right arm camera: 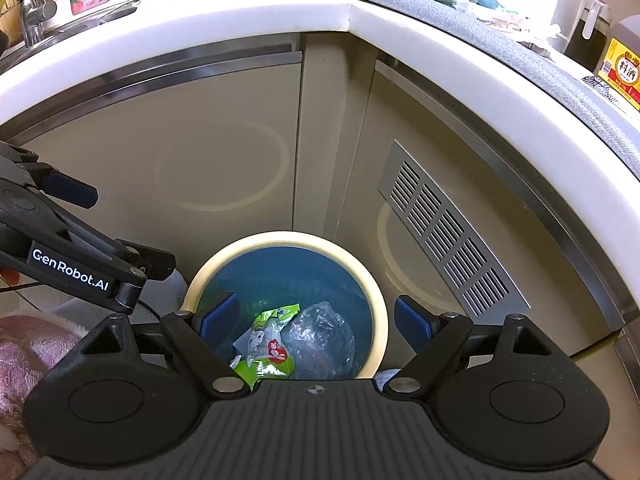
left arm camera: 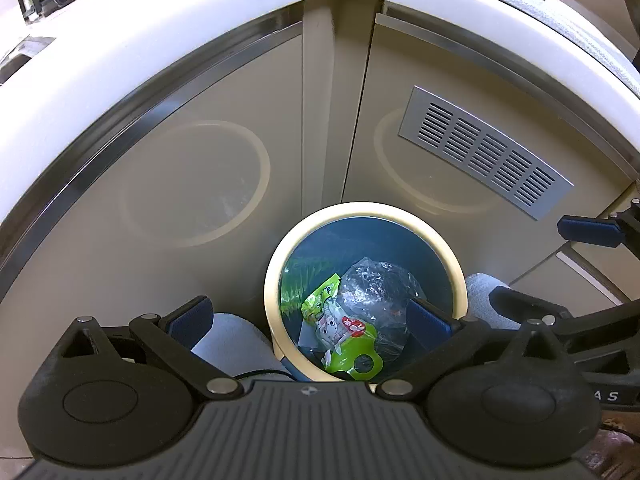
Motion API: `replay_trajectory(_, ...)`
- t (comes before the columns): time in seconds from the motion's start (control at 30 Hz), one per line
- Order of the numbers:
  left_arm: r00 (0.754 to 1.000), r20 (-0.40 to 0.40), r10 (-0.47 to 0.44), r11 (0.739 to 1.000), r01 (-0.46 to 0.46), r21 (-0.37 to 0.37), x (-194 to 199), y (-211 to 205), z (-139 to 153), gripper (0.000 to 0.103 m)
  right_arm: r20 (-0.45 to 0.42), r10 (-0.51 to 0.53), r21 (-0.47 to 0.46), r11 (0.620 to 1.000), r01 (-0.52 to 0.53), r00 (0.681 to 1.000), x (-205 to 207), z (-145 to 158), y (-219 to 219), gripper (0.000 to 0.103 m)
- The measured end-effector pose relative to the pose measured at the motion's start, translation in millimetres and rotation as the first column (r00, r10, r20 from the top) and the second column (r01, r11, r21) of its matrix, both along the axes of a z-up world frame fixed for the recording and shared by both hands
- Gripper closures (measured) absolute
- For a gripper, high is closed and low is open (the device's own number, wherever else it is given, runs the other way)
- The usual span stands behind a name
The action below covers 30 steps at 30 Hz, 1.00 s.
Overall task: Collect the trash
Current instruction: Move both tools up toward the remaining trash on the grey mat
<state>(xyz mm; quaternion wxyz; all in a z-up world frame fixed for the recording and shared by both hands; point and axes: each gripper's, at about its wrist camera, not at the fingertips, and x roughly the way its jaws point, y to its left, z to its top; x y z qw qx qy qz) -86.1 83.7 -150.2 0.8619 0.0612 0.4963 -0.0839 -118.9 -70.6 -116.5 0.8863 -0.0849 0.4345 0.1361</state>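
Observation:
A round trash bin with a cream rim [left arm camera: 360, 210] and a blue liner stands on the floor in the cabinet corner. Inside it lie a green snack wrapper [left arm camera: 340, 330] and a crumpled clear plastic bag [left arm camera: 374, 286]. My left gripper [left arm camera: 308, 318] hangs open above the bin's near left side, with nothing between its blue pads. From the right wrist view, the right gripper [right arm camera: 316, 320] is also open over the bin rim [right arm camera: 288, 239], above the green wrapper [right arm camera: 268, 346] and the clear plastic bag [right arm camera: 320, 336]. Each gripper shows at the edge of the other's view.
Beige cabinet doors meet in a corner behind the bin, one with a metal vent grille [right arm camera: 444, 236]. A white counter edge [right arm camera: 240, 28] curves overhead, carrying a faucet [right arm camera: 32, 12], a grey mat [right arm camera: 480, 28] and a cooking wine bottle [right arm camera: 624, 72]. White fuzzy shapes [left arm camera: 228, 336] flank the bin.

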Motion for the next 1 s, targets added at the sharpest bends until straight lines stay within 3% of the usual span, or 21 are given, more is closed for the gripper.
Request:
replay_trajectory(0.33, 0.999, 0.034, -0.024, 1.0, 0.024, 0.015, -0.2, -4.8, 9.9, 0.0, -0.007, -0.011, 0.005, 1.0, 0.011, 1.0, 2.7, -2.5, -1.3, 0.016)
replay_trajectory(0.53, 0.998, 0.059, 0.005, 1.0, -0.004, -0.026, 8.8, -2.0, 27.7, 0.0, 0.057, -0.031, 0.029, 0.999, 0.029, 0.998, -0.7, 11.0, -10.5, 0.016)
replay_trajectory(0.8, 0.983, 0.179, 0.033, 0.998, -0.024, -0.051, 27.6, -4.9, 70.3, 0.0, 0.146, -0.106, 0.185, 0.98, 0.078, 0.984, 11.7, 59.8, -45.5, 0.016)
replay_trajectory(1.0, 0.972, 0.231, 0.038, 0.997, -0.023, -0.069, 45.9, -10.1, 97.3, 0.0, 0.265, -0.26, 0.308, 0.935, 0.174, 0.929, 57.4, 105.5, -88.8, 0.01)
